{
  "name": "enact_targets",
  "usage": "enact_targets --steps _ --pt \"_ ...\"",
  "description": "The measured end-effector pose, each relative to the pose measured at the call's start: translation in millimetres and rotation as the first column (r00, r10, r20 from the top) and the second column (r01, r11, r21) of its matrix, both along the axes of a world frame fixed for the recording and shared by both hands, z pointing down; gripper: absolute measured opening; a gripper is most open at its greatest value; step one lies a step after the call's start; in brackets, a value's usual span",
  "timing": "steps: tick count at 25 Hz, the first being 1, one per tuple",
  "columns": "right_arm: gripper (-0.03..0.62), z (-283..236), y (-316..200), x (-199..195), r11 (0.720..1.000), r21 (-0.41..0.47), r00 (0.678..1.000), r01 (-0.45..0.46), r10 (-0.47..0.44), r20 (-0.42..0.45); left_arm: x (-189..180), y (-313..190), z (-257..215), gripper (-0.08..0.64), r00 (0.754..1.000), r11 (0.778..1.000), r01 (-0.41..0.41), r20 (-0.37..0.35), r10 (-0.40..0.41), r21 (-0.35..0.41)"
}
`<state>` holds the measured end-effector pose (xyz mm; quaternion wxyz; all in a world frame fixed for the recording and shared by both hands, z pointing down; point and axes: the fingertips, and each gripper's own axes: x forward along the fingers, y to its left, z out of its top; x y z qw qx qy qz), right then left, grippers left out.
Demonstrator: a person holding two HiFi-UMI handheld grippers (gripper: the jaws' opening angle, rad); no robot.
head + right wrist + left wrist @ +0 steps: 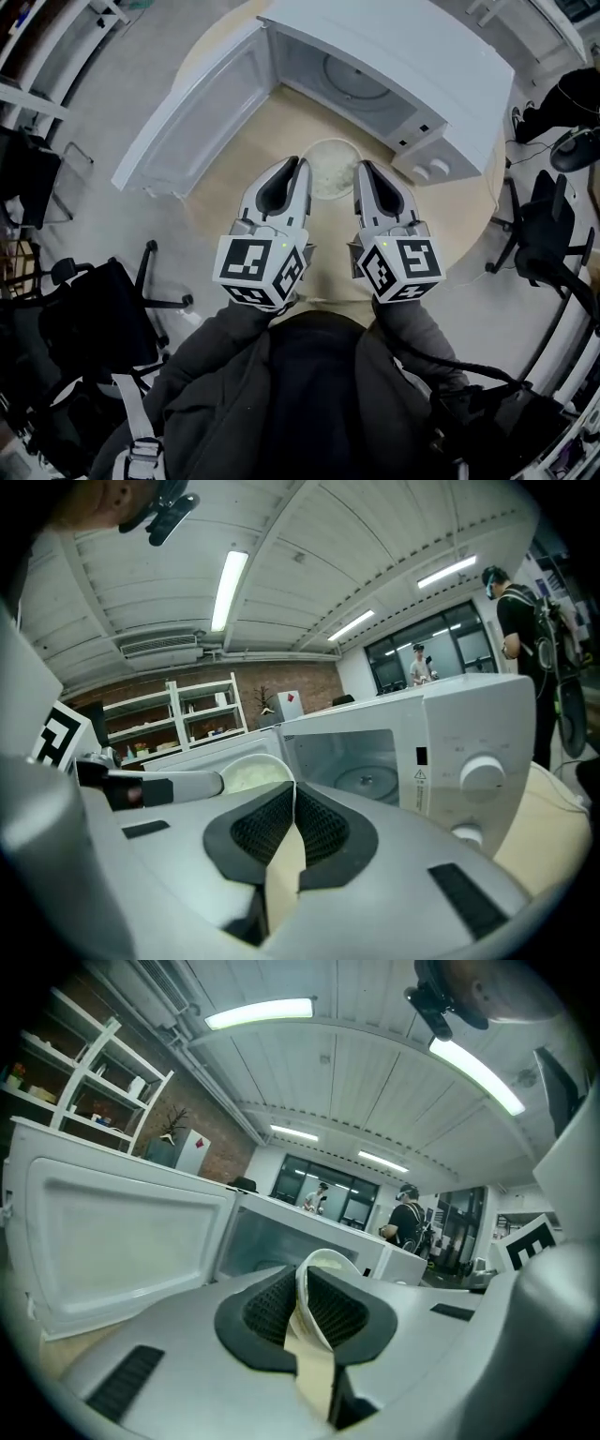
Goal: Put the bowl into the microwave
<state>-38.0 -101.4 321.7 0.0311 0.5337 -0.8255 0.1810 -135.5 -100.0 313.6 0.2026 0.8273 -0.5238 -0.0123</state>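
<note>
A pale bowl (330,171) hangs just above the round table, right in front of the open white microwave (403,56). My left gripper (299,172) is shut on the bowl's left rim and my right gripper (363,172) on its right rim. In the left gripper view the thin rim of the bowl (325,1262) runs between the dark pads of the left gripper (302,1290). The right gripper view shows the bowl (246,773) to the left, its edge pinched in the right gripper (292,810). The microwave's glass turntable (367,782) is bare.
The microwave door (197,117) swings wide to the left. The control knobs (429,170) sit at the right of the cavity. Black office chairs (553,234) stand around the wooden table (464,220). People stand far back by the windows (408,1222).
</note>
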Motion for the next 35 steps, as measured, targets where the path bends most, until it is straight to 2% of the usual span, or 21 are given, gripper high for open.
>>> enact_targets --steps 5,12,23,35 --pt "0.015 -8.5 13.0 1.5 0.997 0.013 0.997 -0.078 0.078 -0.005 1.4 6.6 -8.5 0.047 0.997 0.997 -0.071 -0.019 0.071 0.017" --pt "0.015 -10.2 25.8 -4.9 0.993 -0.009 0.993 -0.122 0.122 -0.001 -4.9 15.2 -10.2 0.048 0.995 0.995 -0.099 -0.016 0.099 0.005" --pt "0.015 2.2 28.5 -42.7 0.997 -0.017 0.997 -0.076 0.076 0.034 -42.4 19.4 -1.3 0.046 0.999 0.999 -0.048 0.025 0.048 0.005" --pt "0.015 7.8 25.3 -39.8 0.994 -0.009 0.994 -0.107 0.108 0.032 -39.2 15.0 2.8 0.046 0.996 0.996 -0.083 0.032 0.082 0.014"
